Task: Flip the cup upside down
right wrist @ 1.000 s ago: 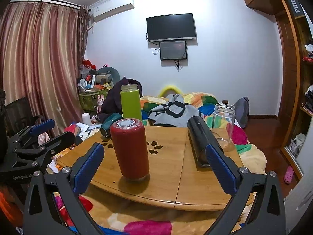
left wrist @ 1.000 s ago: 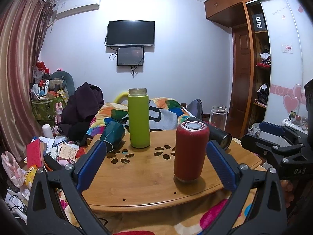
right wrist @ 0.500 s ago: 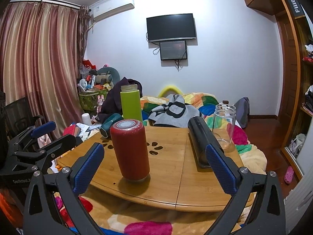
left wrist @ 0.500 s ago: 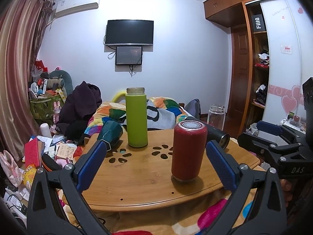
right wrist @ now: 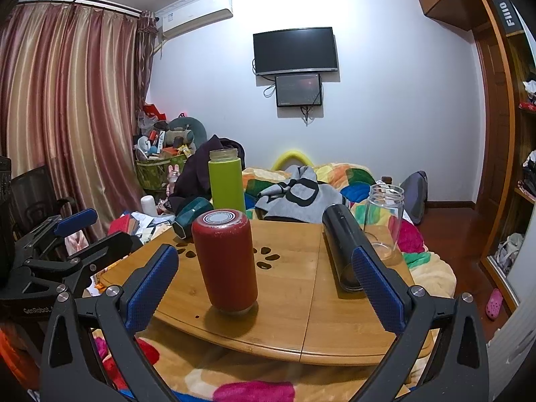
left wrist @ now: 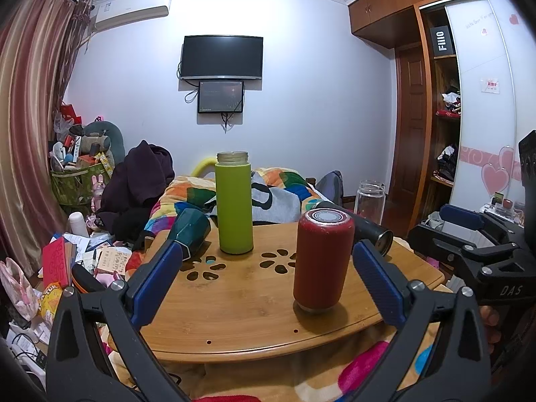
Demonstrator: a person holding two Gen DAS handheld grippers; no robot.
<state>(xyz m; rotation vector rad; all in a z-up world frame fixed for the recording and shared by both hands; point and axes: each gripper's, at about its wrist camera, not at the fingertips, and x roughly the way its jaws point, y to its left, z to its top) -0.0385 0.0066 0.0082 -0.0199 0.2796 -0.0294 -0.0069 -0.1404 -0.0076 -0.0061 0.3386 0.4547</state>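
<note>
A red cup (left wrist: pixel 322 259) stands with its closed metal end up on the round wooden table (left wrist: pixel 234 301); it also shows in the right wrist view (right wrist: pixel 226 259). A green cup (left wrist: pixel 233 202) stands upright with its open mouth up, also seen from the right (right wrist: pixel 226 181). A black cup (right wrist: pixel 341 244) lies on its side. A clear glass cup (right wrist: pixel 383 221) stands upright at the far right. My left gripper (left wrist: pixel 264 284) is open and empty, before the table edge. My right gripper (right wrist: pixel 264 286) is open and empty, likewise short of the table.
A dark green faceted cup (left wrist: pixel 189 231) lies on its side at the table's left edge. A bed with a colourful quilt (left wrist: pixel 284 187) lies behind the table. Clutter (left wrist: pixel 67 251) covers the floor at left. A wardrobe (left wrist: pixel 445 100) stands at right.
Both grippers stay open and almost still. The left view has shifted slightly; the objects on the table have not moved.
</note>
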